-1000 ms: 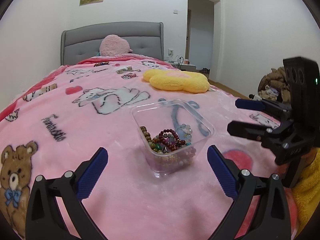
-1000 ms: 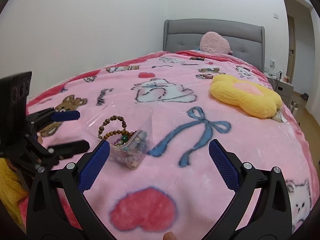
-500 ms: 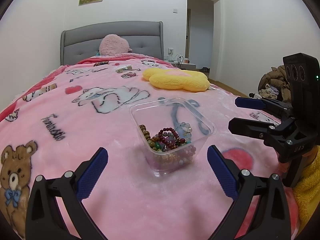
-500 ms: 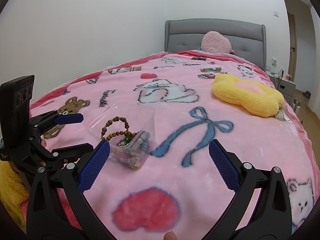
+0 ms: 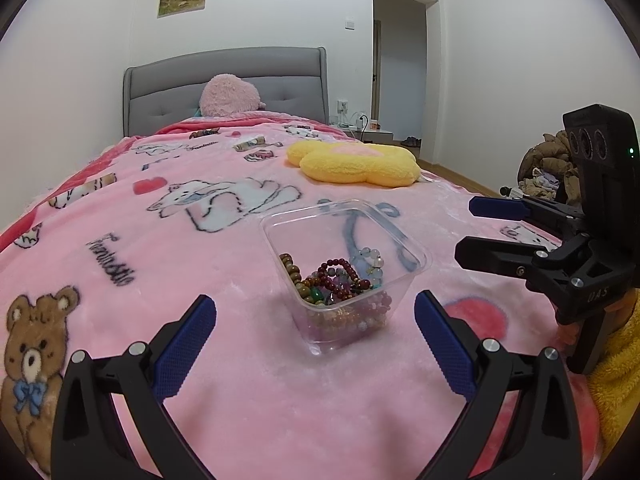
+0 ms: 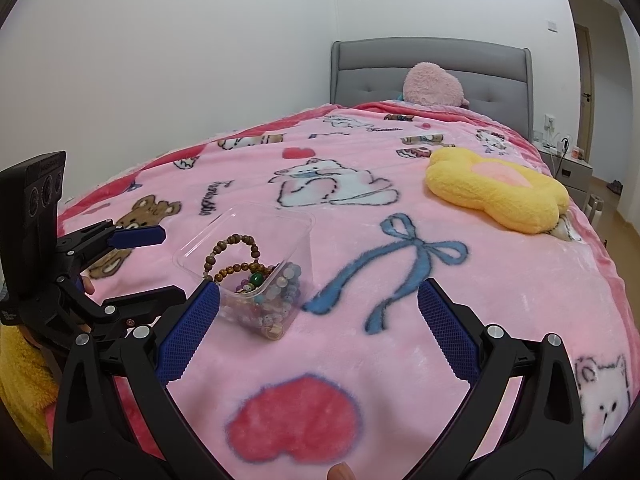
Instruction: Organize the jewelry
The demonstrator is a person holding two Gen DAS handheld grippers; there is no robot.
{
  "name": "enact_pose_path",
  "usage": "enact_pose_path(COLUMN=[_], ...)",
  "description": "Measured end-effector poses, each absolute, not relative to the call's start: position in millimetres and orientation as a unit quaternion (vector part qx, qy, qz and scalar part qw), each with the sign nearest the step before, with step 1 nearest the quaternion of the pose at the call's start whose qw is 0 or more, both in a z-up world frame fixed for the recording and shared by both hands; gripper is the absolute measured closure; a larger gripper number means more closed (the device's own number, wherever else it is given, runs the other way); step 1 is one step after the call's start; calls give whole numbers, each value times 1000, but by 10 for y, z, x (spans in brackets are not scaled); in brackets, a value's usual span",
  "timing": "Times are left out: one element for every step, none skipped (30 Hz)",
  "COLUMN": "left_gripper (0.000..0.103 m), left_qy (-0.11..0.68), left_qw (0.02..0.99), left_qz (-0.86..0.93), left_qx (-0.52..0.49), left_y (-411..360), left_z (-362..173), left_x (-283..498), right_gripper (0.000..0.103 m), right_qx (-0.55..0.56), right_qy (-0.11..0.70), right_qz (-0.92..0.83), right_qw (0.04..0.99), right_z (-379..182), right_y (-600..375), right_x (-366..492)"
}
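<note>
Clear tub [image 5: 346, 264] of bracelets [image 5: 338, 280], both hand-held grippers [image 5: 316, 336] [image 6: 318, 320] spread wide, empty

Clear square plastic tub [image 5: 404, 240] of beaded bracelets [image 5: 338, 280] on pink cartoon blanket [image 5: 160, 240], framed between wide-spread blue-padded left gripper [image 5: 316, 334]; right gripper [image 5: 476, 228] alongside, spread too.

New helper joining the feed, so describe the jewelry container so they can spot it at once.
Start at the pink cartoon blanket covering the bed. Near its foot end, on the print's blue ribbon bow, stands a clear plastic tub holding a tangle of beaded bracelets. It is the only see-through, hard-sided thing on the bed; the yellow flower cushion farther back is plush.
</note>
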State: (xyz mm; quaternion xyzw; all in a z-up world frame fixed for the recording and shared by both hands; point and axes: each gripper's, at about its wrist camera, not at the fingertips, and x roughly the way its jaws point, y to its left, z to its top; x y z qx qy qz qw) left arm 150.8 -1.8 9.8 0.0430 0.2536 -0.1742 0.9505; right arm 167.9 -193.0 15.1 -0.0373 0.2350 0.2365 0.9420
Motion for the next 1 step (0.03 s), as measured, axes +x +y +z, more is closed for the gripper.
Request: enact_pose_path(left_gripper=[5], left_qy=[254], left_qw=[950], left_qz=[-174], left_qx=[43], left_y=[-21], left_z=[98], left_x=[1504], right_gripper=[8], right_qx=[-37], right_qy=[235], right_qz=[237], right_qw=[942], right_z=[151], right_y=[-1928], right_x=[1678])
